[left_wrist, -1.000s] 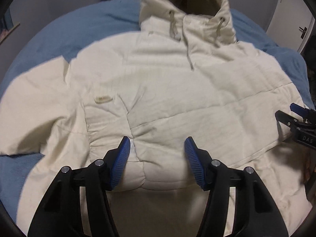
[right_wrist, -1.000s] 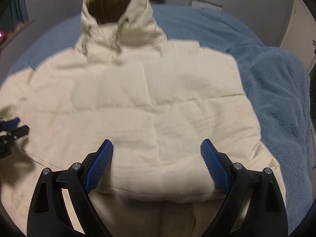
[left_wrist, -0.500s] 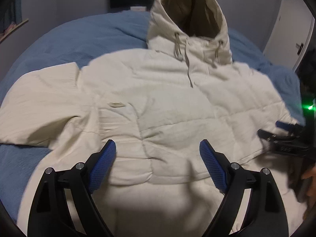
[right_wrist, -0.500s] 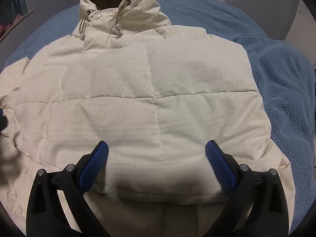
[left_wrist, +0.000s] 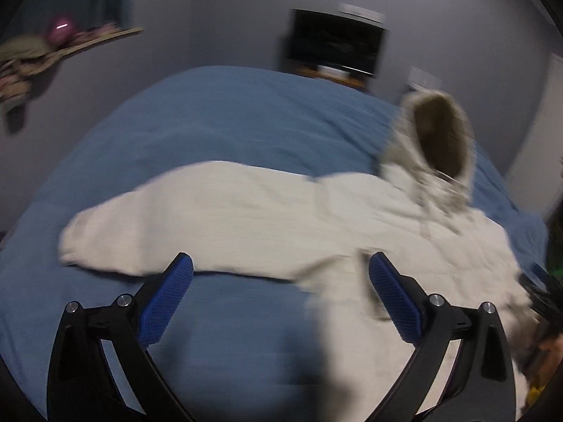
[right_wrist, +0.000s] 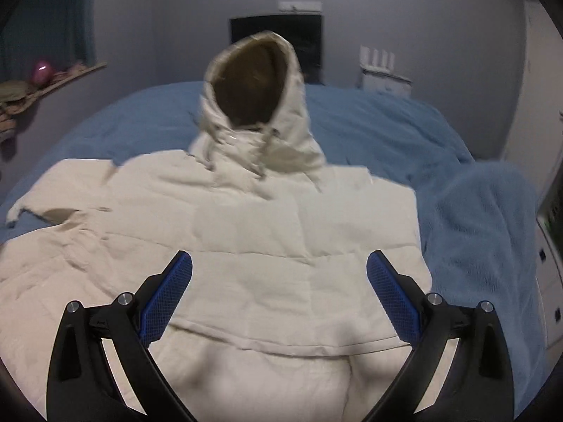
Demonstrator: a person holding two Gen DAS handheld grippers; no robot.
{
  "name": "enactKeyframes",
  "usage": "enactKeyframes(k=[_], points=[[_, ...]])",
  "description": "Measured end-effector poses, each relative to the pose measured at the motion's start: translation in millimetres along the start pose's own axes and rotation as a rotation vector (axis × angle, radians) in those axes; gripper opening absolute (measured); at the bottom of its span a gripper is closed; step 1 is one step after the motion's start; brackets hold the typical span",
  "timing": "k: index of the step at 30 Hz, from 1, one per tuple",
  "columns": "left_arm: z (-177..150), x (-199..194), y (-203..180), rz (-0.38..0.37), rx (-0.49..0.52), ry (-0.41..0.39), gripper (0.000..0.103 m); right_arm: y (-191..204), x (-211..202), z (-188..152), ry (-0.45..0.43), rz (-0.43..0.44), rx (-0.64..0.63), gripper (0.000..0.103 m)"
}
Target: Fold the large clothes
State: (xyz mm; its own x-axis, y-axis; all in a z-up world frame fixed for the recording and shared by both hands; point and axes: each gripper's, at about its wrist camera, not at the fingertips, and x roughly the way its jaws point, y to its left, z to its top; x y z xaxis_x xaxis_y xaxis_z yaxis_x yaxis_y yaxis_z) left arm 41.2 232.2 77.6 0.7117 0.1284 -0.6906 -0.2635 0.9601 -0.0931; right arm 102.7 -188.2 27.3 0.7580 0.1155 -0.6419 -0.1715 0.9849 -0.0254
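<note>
Here jacket (right_wrist: 267, 246) flat on bed (right_wrist: 369, 119), under empty right tool (right_wrist: 279, 293).

Jacket (right_wrist: 246, 246) on bed (right_wrist: 369, 116) (hood (right_wrist: 253, 105) rearward)

In the left wrist view we see motion blur over nearly everything: the cream jacket (left_wrist: 352, 218) smears across the middle, its hood (left_wrist: 436, 140) at the upper right has no crisp edges, and the stitching cannot be read. At the lower right edge a dark tool-like shape (left_wrist: 538, 281) and something orange are cut off; we cannot tell what they are. The shelf clutter (left_wrist: 31, 52) at the upper left is too blurred to name. In the right wrist view the jacket's hem runs off the bottom edge, and its left sleeve (right_wrist: 38, 207) is cropped.
</note>
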Motion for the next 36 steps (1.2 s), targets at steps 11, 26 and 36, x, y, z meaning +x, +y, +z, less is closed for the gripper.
enactKeyframes(k=[11,26,36], points=[[-20.9,57.3,132.0,0.178,-0.288,0.116,0.096,11.9,-2.8,-7.4,0.079,0.138,0.045,0.095],[-41.3,127.2,216.3,0.067,-0.69,0.109,0.076,-1.2,25.4,-10.1,0.118,0.11,0.085,0.095],[-12.5,112.3,226.0,0.121,-0.637,0.041,0.014,-7.0,30.5,-11.9,0.097,0.059,0.093,0.095]])
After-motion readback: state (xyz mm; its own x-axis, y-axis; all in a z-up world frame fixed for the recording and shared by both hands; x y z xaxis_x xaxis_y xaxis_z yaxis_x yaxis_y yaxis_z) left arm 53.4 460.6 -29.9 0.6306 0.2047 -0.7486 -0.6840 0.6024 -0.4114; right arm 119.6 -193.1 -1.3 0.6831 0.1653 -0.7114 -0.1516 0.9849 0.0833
